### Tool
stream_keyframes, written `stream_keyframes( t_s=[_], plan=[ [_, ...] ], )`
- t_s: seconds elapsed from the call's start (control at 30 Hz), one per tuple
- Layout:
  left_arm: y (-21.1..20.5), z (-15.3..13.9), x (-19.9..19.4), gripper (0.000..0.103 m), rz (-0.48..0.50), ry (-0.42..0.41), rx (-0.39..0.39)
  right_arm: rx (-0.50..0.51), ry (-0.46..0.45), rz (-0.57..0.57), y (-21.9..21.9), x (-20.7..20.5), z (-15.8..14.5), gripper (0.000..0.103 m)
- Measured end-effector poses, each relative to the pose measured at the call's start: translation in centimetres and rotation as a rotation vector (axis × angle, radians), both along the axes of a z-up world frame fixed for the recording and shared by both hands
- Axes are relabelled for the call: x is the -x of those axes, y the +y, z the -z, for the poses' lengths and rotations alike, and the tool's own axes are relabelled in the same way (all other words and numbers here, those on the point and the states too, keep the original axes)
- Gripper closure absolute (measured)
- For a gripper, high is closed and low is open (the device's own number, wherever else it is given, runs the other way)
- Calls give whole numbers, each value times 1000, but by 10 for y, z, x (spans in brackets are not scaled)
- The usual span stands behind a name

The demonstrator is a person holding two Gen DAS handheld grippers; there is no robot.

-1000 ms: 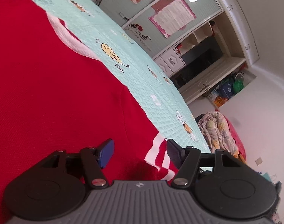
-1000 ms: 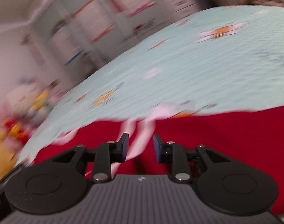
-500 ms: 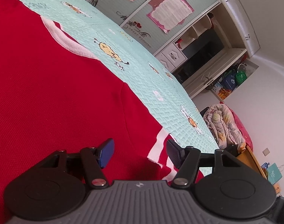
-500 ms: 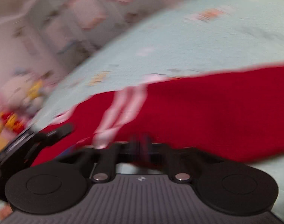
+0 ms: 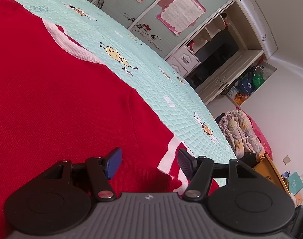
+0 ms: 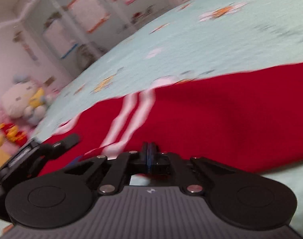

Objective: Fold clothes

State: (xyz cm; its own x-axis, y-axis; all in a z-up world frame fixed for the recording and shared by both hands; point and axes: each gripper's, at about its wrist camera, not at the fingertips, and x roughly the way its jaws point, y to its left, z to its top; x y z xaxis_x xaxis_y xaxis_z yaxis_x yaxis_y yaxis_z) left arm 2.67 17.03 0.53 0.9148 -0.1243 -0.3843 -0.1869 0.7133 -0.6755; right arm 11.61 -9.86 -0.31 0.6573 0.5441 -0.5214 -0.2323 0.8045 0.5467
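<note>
Red sweater (image 5: 61, 103) spread on the quilted bed (image 5: 151, 75). Right claw (image 6: 148, 155) has just closed, pinching the sweater's near edge; left claw (image 5: 149, 161) waits open over the striped cuff (image 5: 171, 159). Judged: fold starting.

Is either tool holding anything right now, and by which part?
The right tool is shut at the near edge of the red shirt; an actual pinch can't be told. The left tool is open, holding nothing.

A red knit garment (image 5: 51, 103) with white-striped cuffs lies spread flat on the bedspread.
</note>
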Motion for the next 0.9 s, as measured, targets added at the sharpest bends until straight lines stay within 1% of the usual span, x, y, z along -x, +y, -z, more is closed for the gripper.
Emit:
stream_keyframes(
  t_s=[0.07,0.1,0.13,0.17,0.2,0.27,0.3,0.37,0.43,0.5,0.57,0.63,0.67,0.7,0.73,0.77,0.83,0.9],
  plan=[
    [0,0,0,37,-1,-1,-1,-43,4,47,-9,2,0,102],
    [-1,0,0,37,-1,-2,-1,-42,-26,61,-9,4,0,92],
    [-1,1,1,37,-1,-2,-1,-40,-58,74,-8,6,1,86],
    [-1,1,1,37,-1,-3,0,-39,-70,49,-2,1,-1,73],
    [0,1,1,37,0,-4,2,-39,-82,24,5,-4,-3,70],
    [1,1,1,37,1,-5,7,-37,-105,-28,19,-14,-6,70],
    [1,2,0,37,1,-6,9,-35,-96,-46,27,-20,-8,70],
    [1,2,0,37,1,-6,10,-48,-99,-50,34,-27,-17,70],
    [1,1,0,37,0,-6,9,-84,-111,-73,40,-37,-30,70],
    [2,1,0,37,0,-7,12,-80,-93,-127,51,-52,-33,70],
    [2,2,0,37,-1,-8,19,-90,-19,-209,61,-70,-25,69],
    [2,2,0,37,-1,-9,20,-120,41,-202,62,-80,-9,69],
    [2,2,0,37,-1,-8,19,-113,42,-162,57,-80,-7,71],
    [2,2,0,37,0,-8,19,-105,40,-120,51,-79,-5,86],
    [2,2,-1,37,0,-8,19,-96,39,-79,46,-78,-4,97],
    [2,2,-1,37,0,-8,20,-88,38,-37,41,-77,-2,103],
    [2,2,0,37,-1,-8,27,-72,36,47,30,-75,2,103],
    [6,2,1,38,-6,-12,56,-40,-28,29,33,-66,-7,90]
  ],
)
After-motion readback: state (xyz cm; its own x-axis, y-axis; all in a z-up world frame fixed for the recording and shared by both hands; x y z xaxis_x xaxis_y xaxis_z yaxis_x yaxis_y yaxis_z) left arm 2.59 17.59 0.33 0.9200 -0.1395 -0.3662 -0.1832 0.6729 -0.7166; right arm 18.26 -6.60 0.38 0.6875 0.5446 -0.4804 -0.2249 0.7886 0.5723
